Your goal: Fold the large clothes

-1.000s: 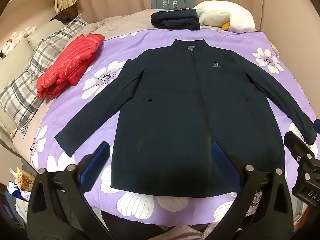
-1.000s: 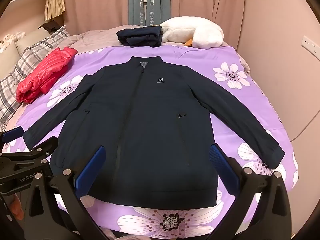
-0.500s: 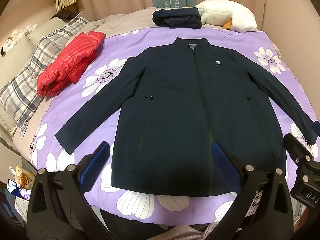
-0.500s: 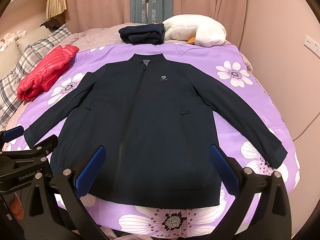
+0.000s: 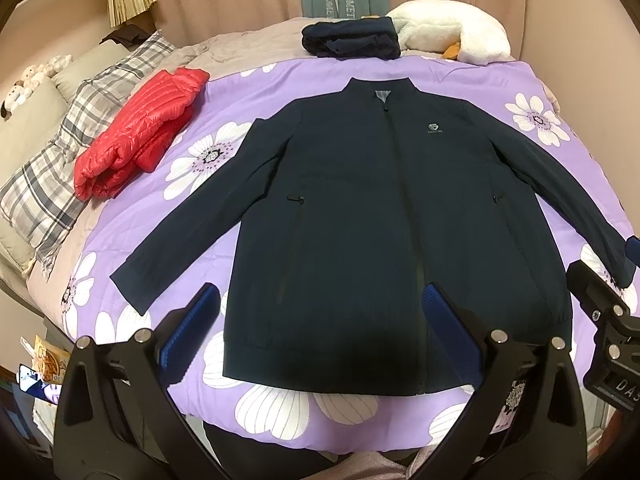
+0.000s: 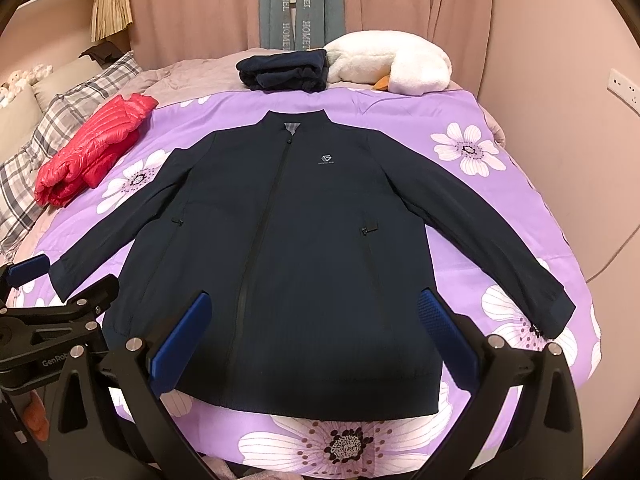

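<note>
Grippers hover side by side above the near edge of the bed: the left gripper (image 5: 320, 328) and the right gripper (image 6: 316, 328) both have their blue-padded jaws spread wide apart, holding nothing. Below them the navy jacket (image 6: 288, 248) lies flat and zipped on the purple flowered quilt (image 6: 480, 128), collar away, sleeves angled outward, hem just short of the quilt's near edge. Bare quilt shows beside each sleeve. Farther off sit a folded red puffer jacket (image 5: 136, 136), a folded dark garment (image 5: 352, 42), a white plush, possibly a goose (image 6: 388, 64), and a plaid pillow (image 5: 60, 160); curtains hang behind.
</note>
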Tool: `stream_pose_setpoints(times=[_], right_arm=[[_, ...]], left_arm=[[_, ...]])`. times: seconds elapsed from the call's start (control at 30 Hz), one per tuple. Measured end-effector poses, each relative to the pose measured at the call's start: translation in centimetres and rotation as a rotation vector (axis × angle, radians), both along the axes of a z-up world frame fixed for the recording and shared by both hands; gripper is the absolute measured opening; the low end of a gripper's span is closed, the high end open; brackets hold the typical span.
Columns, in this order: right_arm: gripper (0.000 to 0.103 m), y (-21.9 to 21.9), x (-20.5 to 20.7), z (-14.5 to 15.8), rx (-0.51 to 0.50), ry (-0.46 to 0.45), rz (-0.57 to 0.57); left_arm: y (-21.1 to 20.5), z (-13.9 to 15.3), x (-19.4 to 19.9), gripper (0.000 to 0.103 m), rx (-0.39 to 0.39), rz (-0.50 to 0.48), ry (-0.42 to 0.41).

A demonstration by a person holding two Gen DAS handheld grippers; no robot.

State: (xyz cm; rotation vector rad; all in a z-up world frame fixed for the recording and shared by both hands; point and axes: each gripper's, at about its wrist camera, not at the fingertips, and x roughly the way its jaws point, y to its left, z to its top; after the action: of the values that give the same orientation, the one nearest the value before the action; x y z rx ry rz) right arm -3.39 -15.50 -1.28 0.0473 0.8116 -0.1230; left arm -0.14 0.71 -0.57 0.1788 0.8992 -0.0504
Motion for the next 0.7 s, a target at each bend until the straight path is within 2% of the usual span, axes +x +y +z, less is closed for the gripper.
stream_pose_setpoints(times=[0.7], right_arm=[[0.102, -0.75, 0.52, -0.32, 0.019, 0.022, 0.009]], left_arm=[[-0.38, -0.22, 0.22, 0.101, 0.002, 0.001, 0.016]])
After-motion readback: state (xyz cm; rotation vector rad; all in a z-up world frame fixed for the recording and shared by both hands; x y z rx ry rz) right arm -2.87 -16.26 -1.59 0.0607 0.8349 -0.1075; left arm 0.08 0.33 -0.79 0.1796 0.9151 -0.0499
